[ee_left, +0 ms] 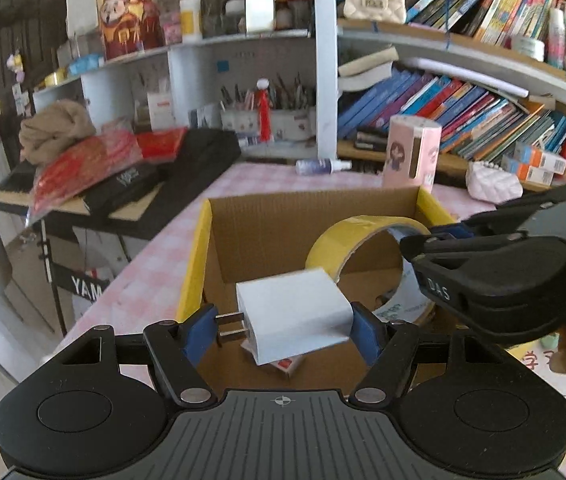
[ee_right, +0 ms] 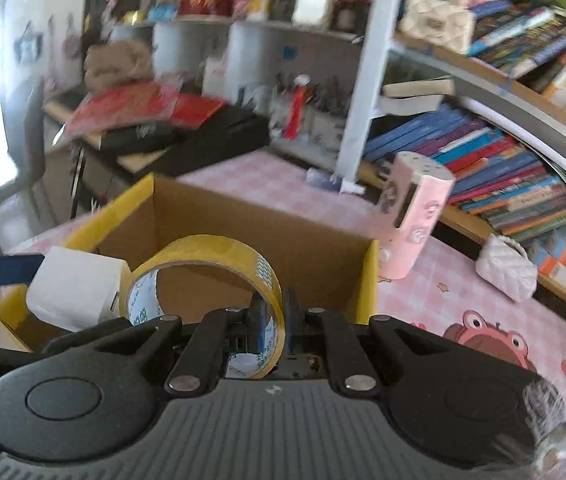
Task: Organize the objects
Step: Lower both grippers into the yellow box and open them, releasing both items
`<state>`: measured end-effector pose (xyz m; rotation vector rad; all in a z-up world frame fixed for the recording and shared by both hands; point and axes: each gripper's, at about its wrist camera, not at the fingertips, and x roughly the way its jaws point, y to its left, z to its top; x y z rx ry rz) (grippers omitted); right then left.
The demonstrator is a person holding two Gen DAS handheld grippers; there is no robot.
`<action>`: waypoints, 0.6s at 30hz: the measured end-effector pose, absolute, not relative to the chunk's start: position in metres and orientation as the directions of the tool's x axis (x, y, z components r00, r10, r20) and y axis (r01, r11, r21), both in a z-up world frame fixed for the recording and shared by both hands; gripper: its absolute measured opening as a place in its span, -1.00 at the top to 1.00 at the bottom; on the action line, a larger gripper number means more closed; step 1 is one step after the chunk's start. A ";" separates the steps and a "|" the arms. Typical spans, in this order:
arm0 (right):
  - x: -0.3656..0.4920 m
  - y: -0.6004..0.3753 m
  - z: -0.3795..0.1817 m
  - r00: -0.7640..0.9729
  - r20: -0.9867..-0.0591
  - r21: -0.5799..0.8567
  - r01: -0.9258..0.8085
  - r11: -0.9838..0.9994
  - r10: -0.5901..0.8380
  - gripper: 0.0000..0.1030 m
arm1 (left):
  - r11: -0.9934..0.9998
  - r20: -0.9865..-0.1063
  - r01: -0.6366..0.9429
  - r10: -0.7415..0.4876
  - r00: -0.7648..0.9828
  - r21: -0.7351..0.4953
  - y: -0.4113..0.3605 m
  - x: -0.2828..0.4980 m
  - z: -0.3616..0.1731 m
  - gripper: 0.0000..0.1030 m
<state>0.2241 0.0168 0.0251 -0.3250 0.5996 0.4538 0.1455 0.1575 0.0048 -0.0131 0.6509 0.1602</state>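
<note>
Step in hand: both loads hang over the open cardboard box (ee_left: 315, 216), so this reads as the carry-in stage of tidying, with the drop still to come.
Left gripper (ee_left: 285, 330): jaws stand about half open and clamp a white charger plug (ee_left: 295, 312) crosswise between the blue pads (ee_left: 365, 334); the two metal prongs poke out beside the left pad.
Charger plug, looks: blocky white shell, smooth and hard, tilted a little, held above the box floor where a small red-edged item (ee_left: 285, 364) lies below the jaws.
Right gripper (ee_right: 270, 320): jaws nearly shut, pinching the thin wall of a yellow tape roll (ee_right: 207, 276); most of the ring juts forward past the fingertips.
Tape roll, looks: glossy yellow outside, white printed core inside, standing on edge just right of the plug.
Next move: probably lower each load inside the walls, then release, keeping the two grippers from knocking each other.
</note>
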 end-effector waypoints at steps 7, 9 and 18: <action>0.253 0.034 0.011 0.679 -0.671 -0.215 -0.561 0.799 0.297 0.82 | 0.986 -0.672 -0.157 0.148 0.725 0.048 0.160 0.160 -0.008 -0.38; 0.260 0.039 0.007 0.662 -0.690 -0.227 -0.582 0.781 0.292 0.82 | 0.987 -0.696 -0.151 0.145 0.703 0.053 0.159 0.164 -0.013 -0.38; 0.275 0.056 -0.008 0.584 -0.764 -0.233 -0.646 0.727 0.274 0.82 | 0.989 -0.720 -0.137 0.141 0.680 0.064 0.154 0.167 -0.020 -0.38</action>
